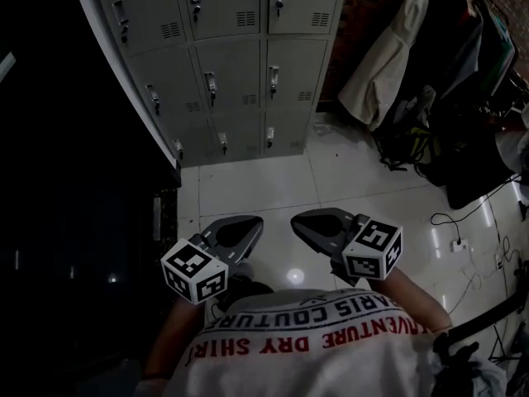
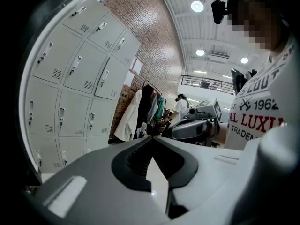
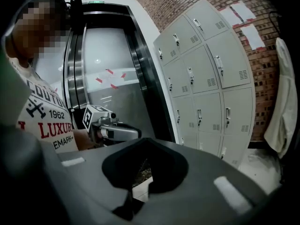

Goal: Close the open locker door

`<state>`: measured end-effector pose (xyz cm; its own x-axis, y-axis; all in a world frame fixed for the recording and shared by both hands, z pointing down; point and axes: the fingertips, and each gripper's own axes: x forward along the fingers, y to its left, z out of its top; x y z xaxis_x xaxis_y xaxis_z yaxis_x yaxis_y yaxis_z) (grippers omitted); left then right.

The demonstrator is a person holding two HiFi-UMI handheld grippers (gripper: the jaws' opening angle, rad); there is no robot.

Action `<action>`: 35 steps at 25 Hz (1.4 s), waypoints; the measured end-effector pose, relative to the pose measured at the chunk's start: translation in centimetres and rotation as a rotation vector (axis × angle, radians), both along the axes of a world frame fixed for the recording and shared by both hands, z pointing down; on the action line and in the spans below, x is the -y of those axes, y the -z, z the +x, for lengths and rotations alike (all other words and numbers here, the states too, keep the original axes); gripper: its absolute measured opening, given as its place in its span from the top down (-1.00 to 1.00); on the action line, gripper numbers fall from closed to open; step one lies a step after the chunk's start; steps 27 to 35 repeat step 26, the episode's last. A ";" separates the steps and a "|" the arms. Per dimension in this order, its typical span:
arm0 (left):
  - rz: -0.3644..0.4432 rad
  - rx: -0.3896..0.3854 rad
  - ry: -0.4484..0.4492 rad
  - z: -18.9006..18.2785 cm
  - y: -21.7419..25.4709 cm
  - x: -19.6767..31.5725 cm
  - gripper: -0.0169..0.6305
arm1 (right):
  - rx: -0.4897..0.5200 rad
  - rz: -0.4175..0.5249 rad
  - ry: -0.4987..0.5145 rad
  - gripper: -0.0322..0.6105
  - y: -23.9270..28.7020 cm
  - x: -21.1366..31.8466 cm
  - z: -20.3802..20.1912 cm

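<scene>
Red brick wall (image 1: 372, 7), glossy white tiled floor (image 1: 273, 184), coats (image 1: 384, 56) hanging by the wall, black cables (image 1: 471, 246) across the tiles, 3 round ceiling lights (image 2: 197, 6), dark glass doorway (image 3: 112, 69).

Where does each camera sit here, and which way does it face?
Head view: on the person's head, looking steeply down at lockers, floor, left gripper, right gripper, own shirt.
Left gripper view: on the left gripper, looking along its shut jaws toward lockers and coats; right gripper, shirt show.
Right gripper view: on the right gripper, along its shut jaws toward lockers; left gripper, shirt show.
Shared: all three see the lockers.
</scene>
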<state>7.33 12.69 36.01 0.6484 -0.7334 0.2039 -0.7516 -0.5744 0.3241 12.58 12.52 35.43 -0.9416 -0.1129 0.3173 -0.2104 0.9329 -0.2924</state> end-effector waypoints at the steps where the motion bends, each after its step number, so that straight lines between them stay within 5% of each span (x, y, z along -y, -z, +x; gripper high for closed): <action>1: 0.004 -0.003 0.000 0.0 0.3 -0.1 0.93 | -0.001 0.010 0.001 0.91 0.2 -0.2 0.0; 35: 0.011 0.063 -0.009 2.9 1.6 -3.1 0.93 | 0.040 0.021 0.029 0.91 0.6 -2.6 1.4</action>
